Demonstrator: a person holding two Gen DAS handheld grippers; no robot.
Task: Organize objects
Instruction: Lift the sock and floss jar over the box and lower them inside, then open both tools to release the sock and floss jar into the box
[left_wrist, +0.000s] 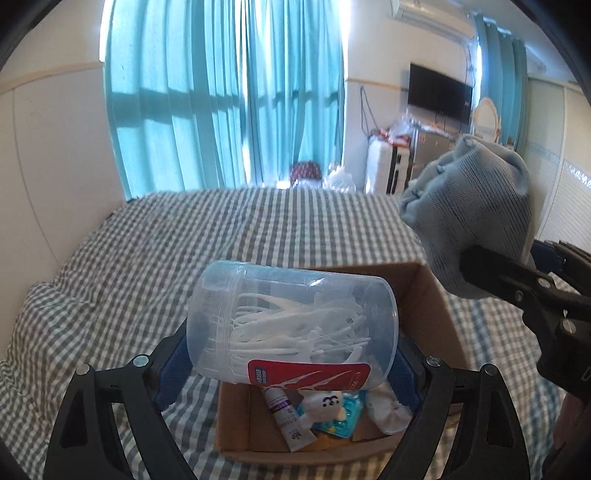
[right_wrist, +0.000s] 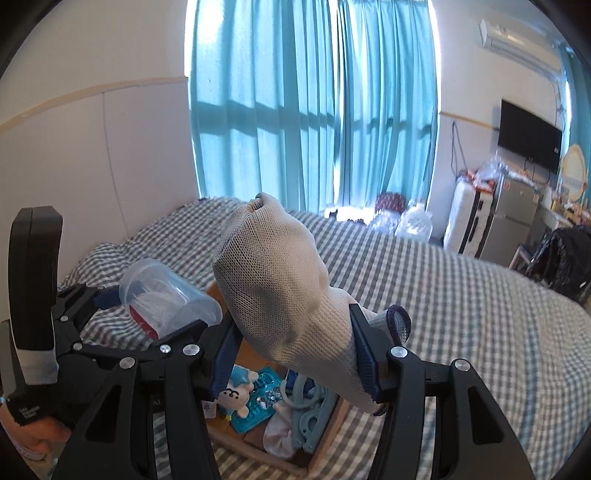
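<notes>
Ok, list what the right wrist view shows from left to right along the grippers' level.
left gripper → clear floss-pick jar → rolled white sock in the right gripper → bare checked bedspread

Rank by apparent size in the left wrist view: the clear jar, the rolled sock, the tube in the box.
1. Clear jar, though it sits nearest the camera, so that is unsure.
2. Rolled sock.
3. Tube, clearly smallest.
</notes>
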